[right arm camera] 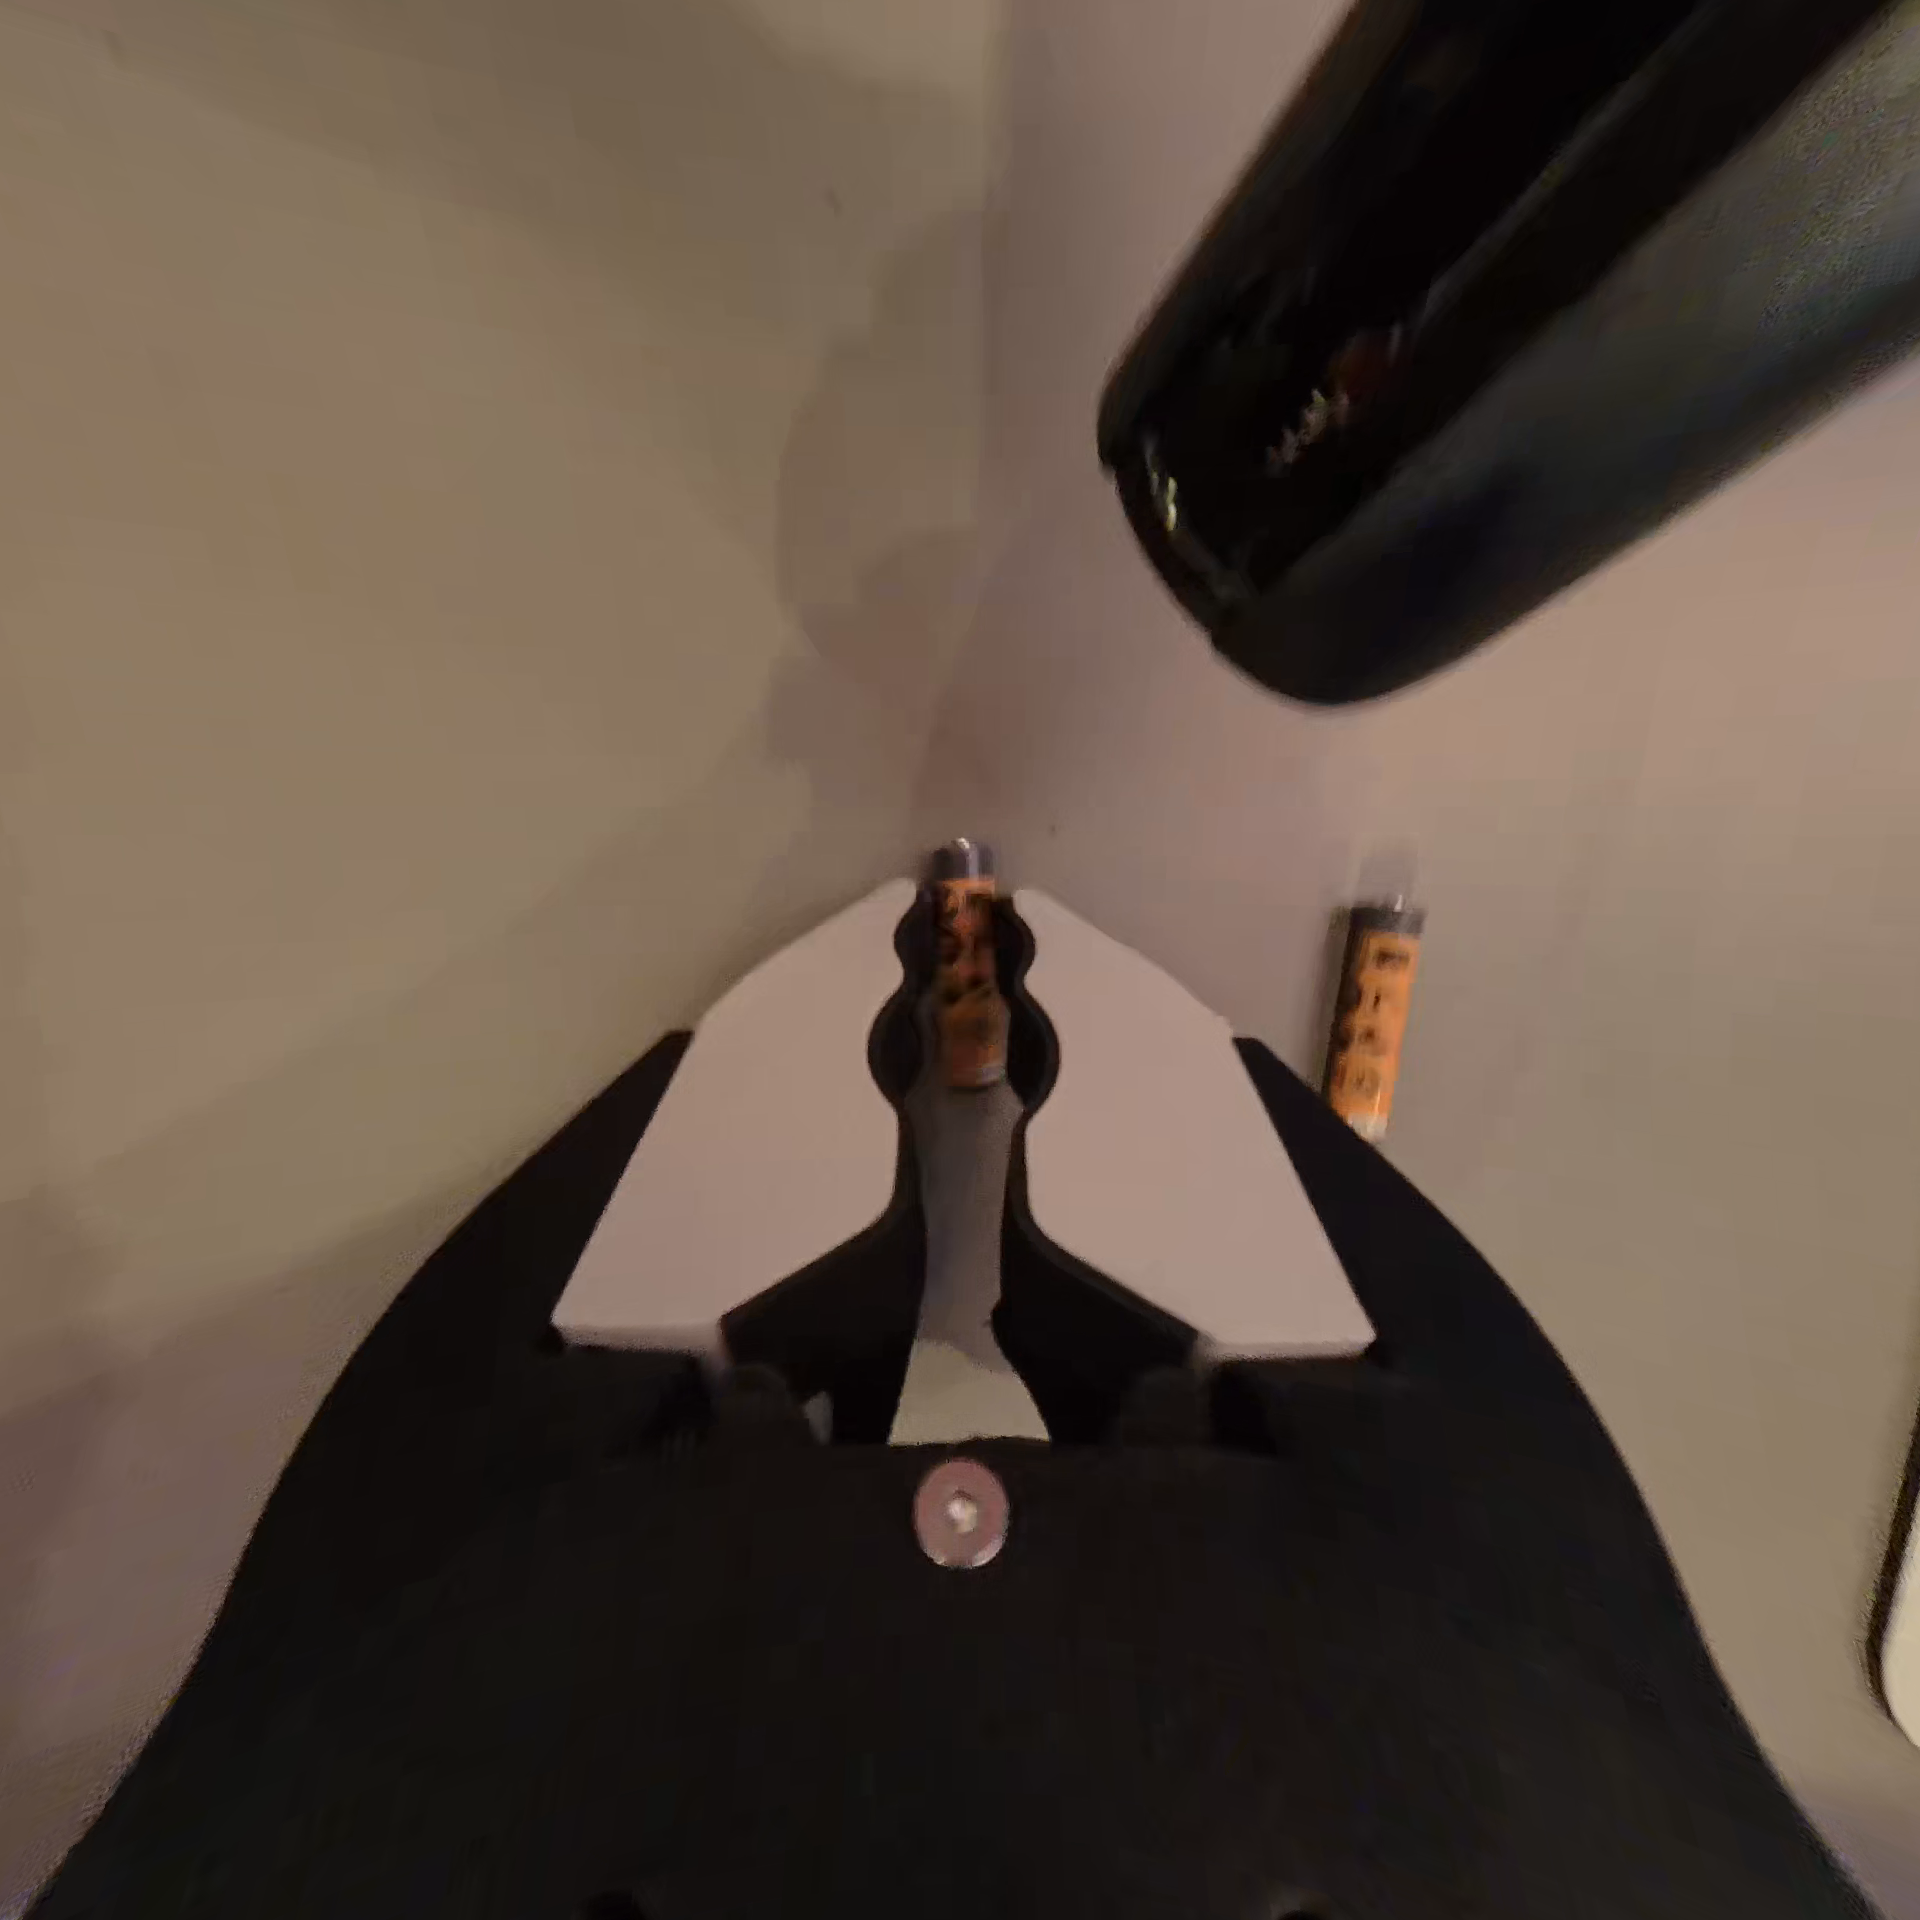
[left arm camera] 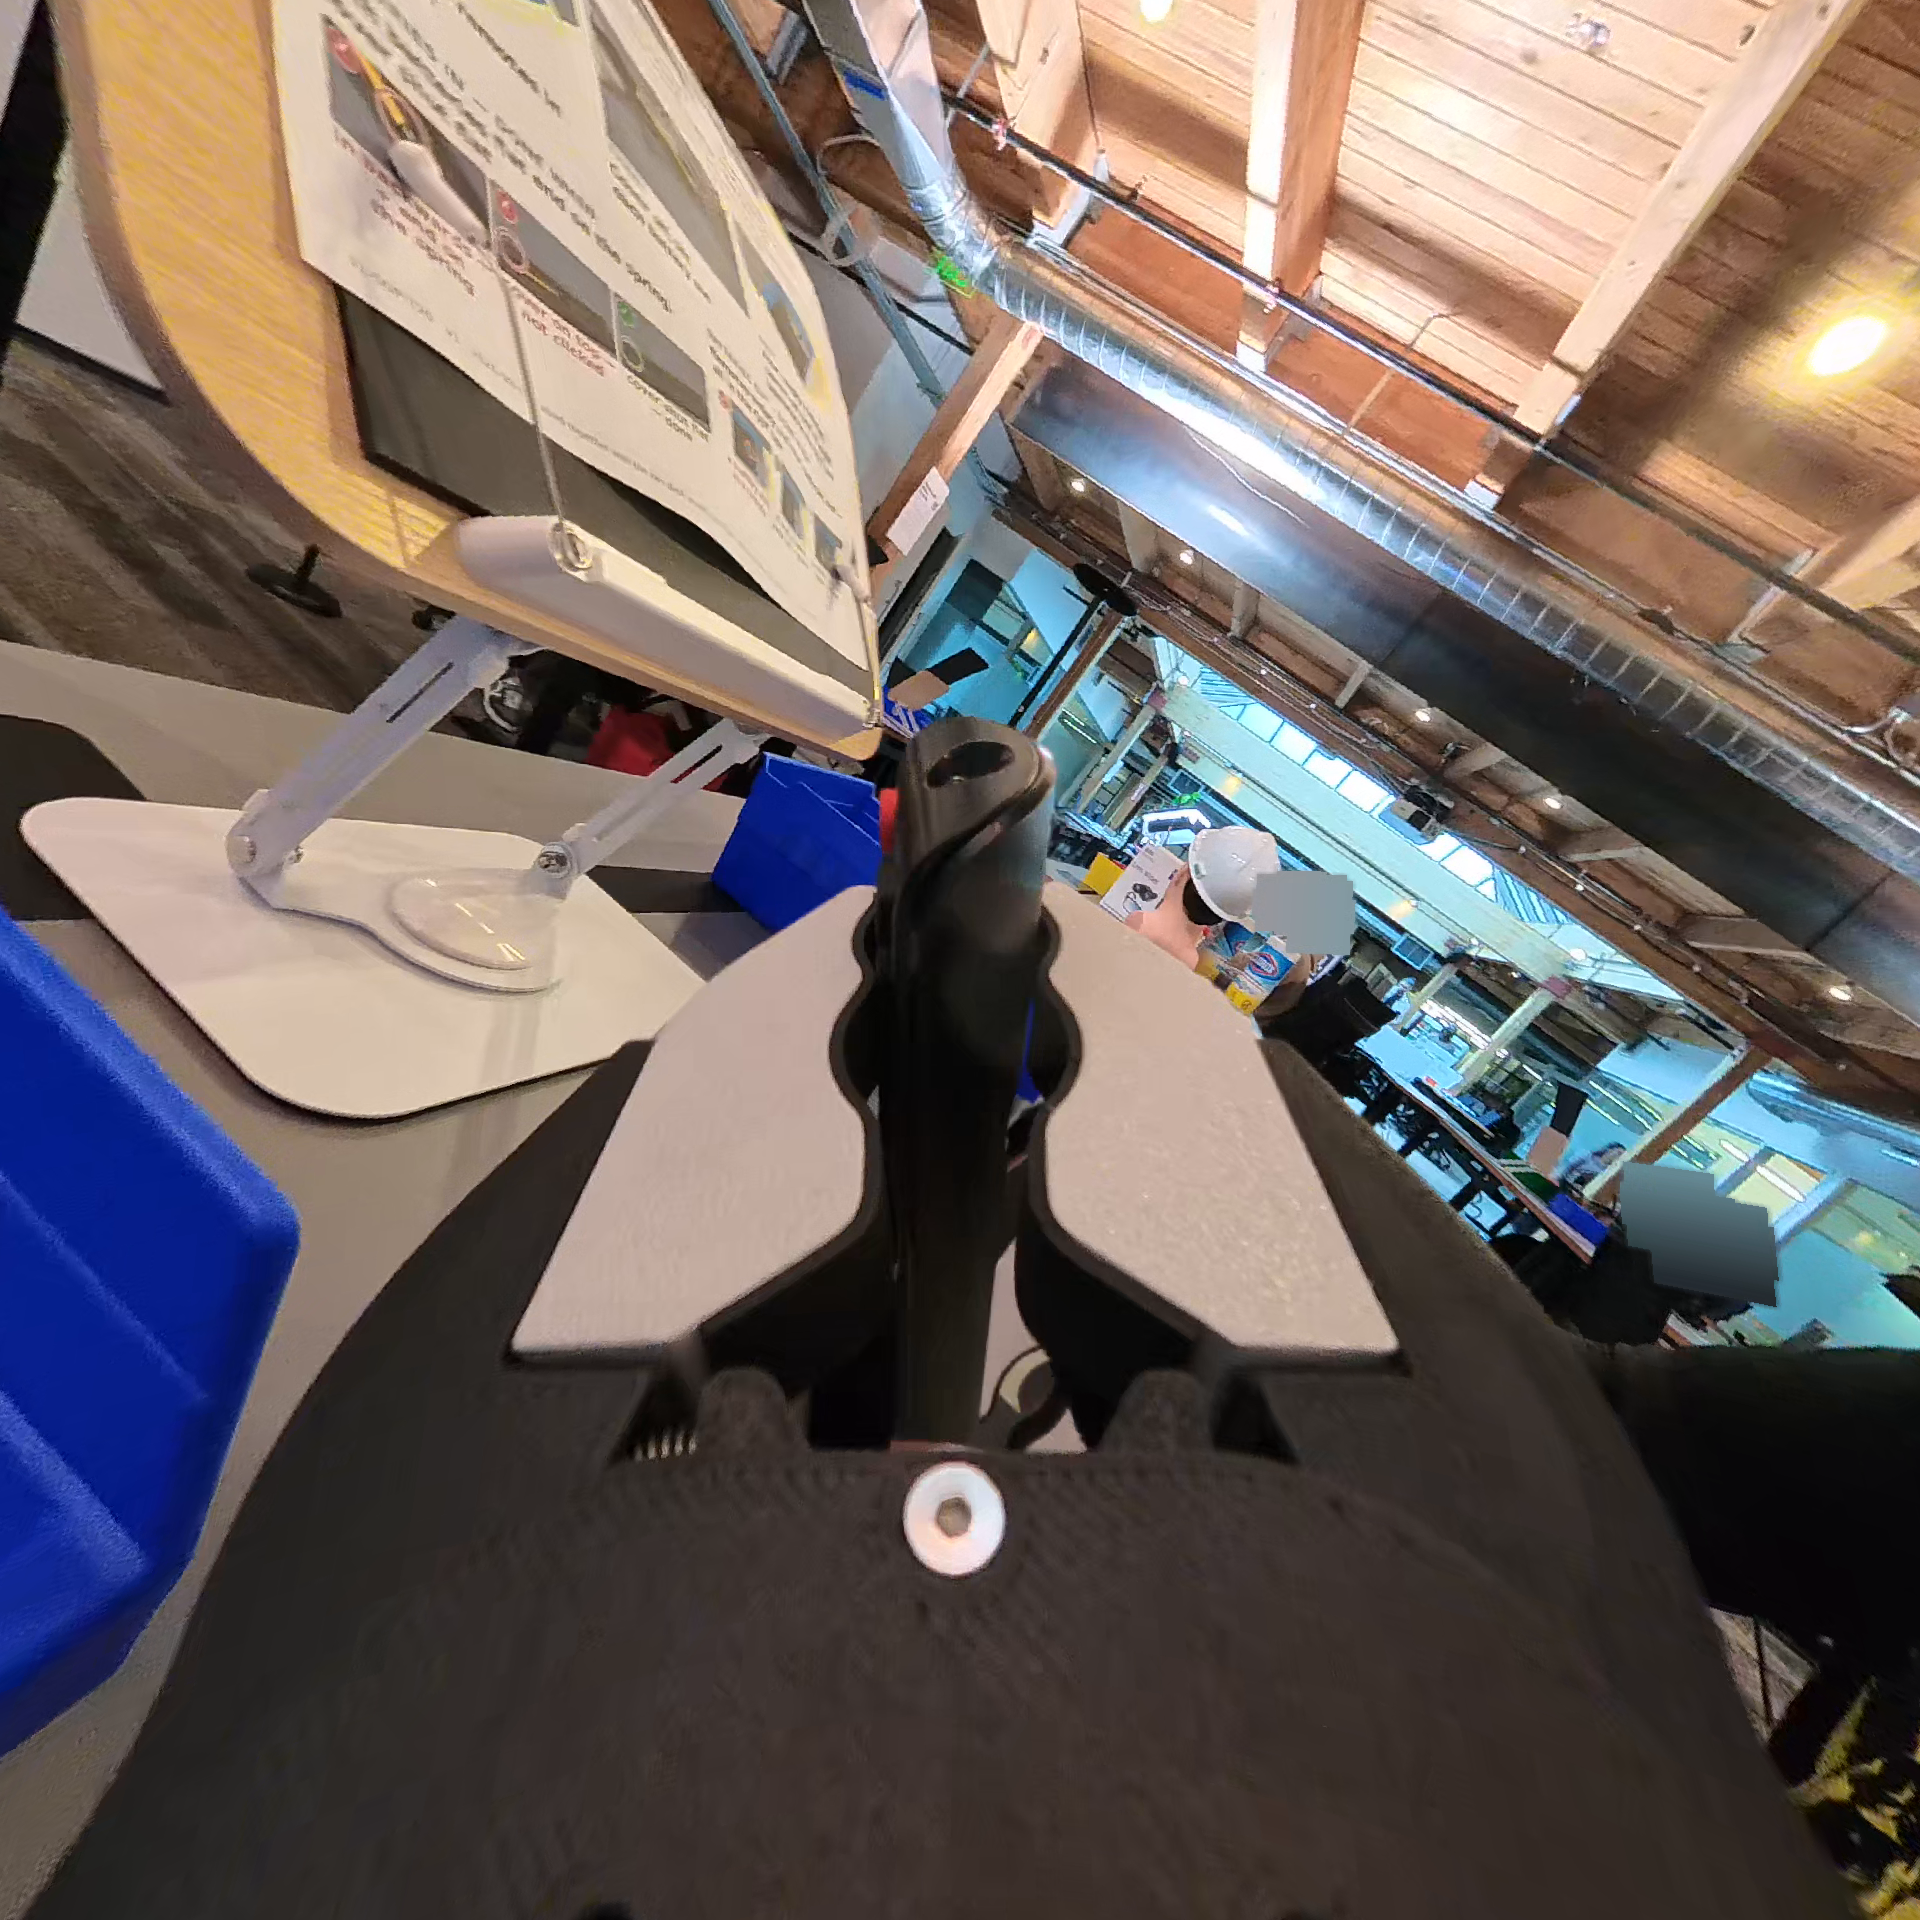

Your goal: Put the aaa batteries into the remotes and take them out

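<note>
Between right claw [right arm camera: 964, 935] fingers: battery [right arm camera: 964, 987] pinched, pointing forward | left claw [left arm camera: 956, 997] clamps remote [left arm camera: 951, 1039] lengthwise

Left wrist view tilts upward toward ceiling; right looks down, close to table [right arm camera: 416, 520]; both show remote [right arm camera: 1507, 343].

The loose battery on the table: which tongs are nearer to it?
Right. The right tongs, shut on another battery, are just beside the loose battery. The left tongs hold the remote farther up.
</note>
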The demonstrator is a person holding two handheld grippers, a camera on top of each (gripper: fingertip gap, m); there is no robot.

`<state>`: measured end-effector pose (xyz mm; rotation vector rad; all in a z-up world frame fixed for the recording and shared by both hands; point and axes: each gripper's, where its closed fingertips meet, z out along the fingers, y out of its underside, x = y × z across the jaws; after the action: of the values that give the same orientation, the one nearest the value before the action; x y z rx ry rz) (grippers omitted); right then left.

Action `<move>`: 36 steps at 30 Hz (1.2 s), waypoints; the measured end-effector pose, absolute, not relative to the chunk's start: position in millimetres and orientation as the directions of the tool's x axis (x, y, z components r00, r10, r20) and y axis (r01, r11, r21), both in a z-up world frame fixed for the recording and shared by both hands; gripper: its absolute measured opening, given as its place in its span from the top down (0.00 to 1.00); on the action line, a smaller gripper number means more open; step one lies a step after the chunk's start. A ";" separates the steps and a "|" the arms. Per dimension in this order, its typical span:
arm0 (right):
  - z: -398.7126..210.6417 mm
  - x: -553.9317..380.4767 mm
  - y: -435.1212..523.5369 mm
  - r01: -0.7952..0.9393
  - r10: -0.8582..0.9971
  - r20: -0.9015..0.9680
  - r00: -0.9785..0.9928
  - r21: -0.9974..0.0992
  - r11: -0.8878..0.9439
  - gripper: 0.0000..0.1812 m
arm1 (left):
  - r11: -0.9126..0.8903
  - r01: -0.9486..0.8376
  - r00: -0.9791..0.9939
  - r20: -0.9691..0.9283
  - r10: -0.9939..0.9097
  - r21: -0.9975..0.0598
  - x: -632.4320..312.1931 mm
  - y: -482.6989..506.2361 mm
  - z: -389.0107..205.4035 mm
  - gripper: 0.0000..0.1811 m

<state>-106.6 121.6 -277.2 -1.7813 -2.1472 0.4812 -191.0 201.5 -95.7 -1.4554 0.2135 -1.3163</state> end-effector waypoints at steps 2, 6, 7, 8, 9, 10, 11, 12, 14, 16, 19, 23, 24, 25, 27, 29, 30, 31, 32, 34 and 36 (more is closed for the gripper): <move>-276.8 -110.1 118.0 0.876 0.984 -0.022 -0.176 -0.460 0.146 0.95 | -0.389 0.514 0.364 0.605 -0.708 -0.764 -192.0 203.5 -98.0 0.87; -241.3 -120.5 118.7 0.741 0.989 -0.112 -0.097 -0.672 -0.004 0.95 | -0.407 0.580 0.357 0.669 -0.652 -0.706 -200.2 210.7 -103.0 0.87; -220.7 -123.9 120.0 0.653 0.988 -0.134 -0.078 -0.756 -0.051 0.95 | -0.410 0.600 0.343 0.684 -0.644 -0.687 -202.1 211.7 -103.0 0.87; -195.2 -128.2 121.0 0.530 0.985 -0.156 -0.069 -0.843 -0.097 0.95 | -0.419 0.616 0.326 0.700 -0.635 -0.667 -202.8 212.2 -103.1 0.87; -169.7 -131.6 122.4 0.395 0.983 -0.169 -0.067 -0.909 -0.130 0.95 | -0.426 0.629 0.318 0.715 -0.622 -0.650 -202.7 213.1 -104.1 0.87; -150.1 -133.6 124.8 0.285 0.984 -0.168 -0.059 -0.948 -0.144 0.95 | -0.429 0.641 0.314 0.727 -0.610 -0.637 -202.3 214.0 -104.9 0.87; -137.3 -135.3 128.5 0.207 0.987 -0.154 -0.036 -0.968 -0.144 0.95 | -0.433 0.656 0.302 0.741 -0.600 -0.618 -201.6 214.3 -104.9 0.87; -128.9 -137.5 131.7 0.150 0.991 -0.135 -0.014 -0.980 -0.131 0.95 | -0.441 0.672 0.281 0.755 -0.592 -0.595 -200.3 214.2 -104.2 0.87; -127.3 -142.9 138.6 0.123 0.996 -0.086 0.039 -0.988 -0.090 0.95 | -0.450 0.695 0.255 0.777 -0.575 -0.561 -199.1 214.4 -103.3 0.87; -129.5 -148.5 139.2 0.117 0.997 -0.063 0.042 -0.991 -0.068 0.95 | -0.457 0.714 0.226 0.792 -0.567 -0.531 -199.0 213.9 -101.3 0.87; -134.0 -152.6 143.3 0.116 0.997 -0.042 0.068 -0.992 -0.050 0.95 | -0.468 0.734 0.198 0.815 -0.545 -0.492 -200.0 213.8 -101.6 0.87; -132.5 -154.8 143.8 0.095 0.995 0.035 0.089 -0.995 0.027 0.95 | -0.484 0.755 0.147 0.833 -0.533 -0.443 -200.7 212.9 -99.3 0.87; -133.3 -155.8 143.9 0.108 0.992 0.075 0.101 -0.992 0.064 0.95 | -0.486 0.762 0.138 0.840 -0.525 -0.429 -201.8 213.5 -99.7 0.87; -133.9 -157.1 144.3 0.118 0.988 0.107 0.115 -0.989 0.093 0.95 | -0.488 0.769 0.127 0.846 -0.518 -0.414 -202.9 213.8 -100.5 0.87; -135.7 -159.8 142.8 0.137 0.980 0.153 0.124 -0.981 0.135 0.95 | -0.496 0.773 0.108 0.852 -0.512 -0.396 -203.8 213.9 -101.1 0.87; -136.2 -161.0 142.1 0.137 0.975 0.173 0.137 -0.978 0.155 0.95 | -0.492 0.781 0.102 0.856 -0.506 -0.384 -206.7 214.4 -101.0 0.87; -135.4 -161.3 141.5 0.131 0.973 0.182 0.145 -0.978 0.163 0.95 | -0.493 0.783 0.096 0.856 -0.507 -0.380 -207.5 214.2 -100.3 0.87; -134.7 -161.7 140.9 0.129 0.970 0.190 0.150 -0.977 0.171 0.95 | -0.491 0.786 0.093 0.858 -0.506 -0.375 -208.4 214.3 -99.8 0.87; -132.7 -162.4 139.9 0.115 0.969 0.194 0.154 -0.977 0.177 0.95 | -0.490 0.789 0.088 0.858 -0.507 -0.370 -208.9 214.0 -99.2 0.87; -128.6 -163.7 139.7 0.085 0.966 0.191 0.172 -0.980 0.179 0.95 | -0.493 0.788 0.083 0.857 -0.508 -0.368 -207.7 213.3 -98.3 0.87; -126.5 -163.7 141.3 0.065 0.961 0.195 0.197 -0.980 0.186 0.95 | -0.488 0.792 0.084 0.856 -0.509 -0.368 -208.0 213.0 -97.5 0.87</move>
<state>-163.7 141.3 -126.5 -1.1891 -1.1764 0.8980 -208.0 213.0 -97.5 -1.3357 -0.3121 -1.6144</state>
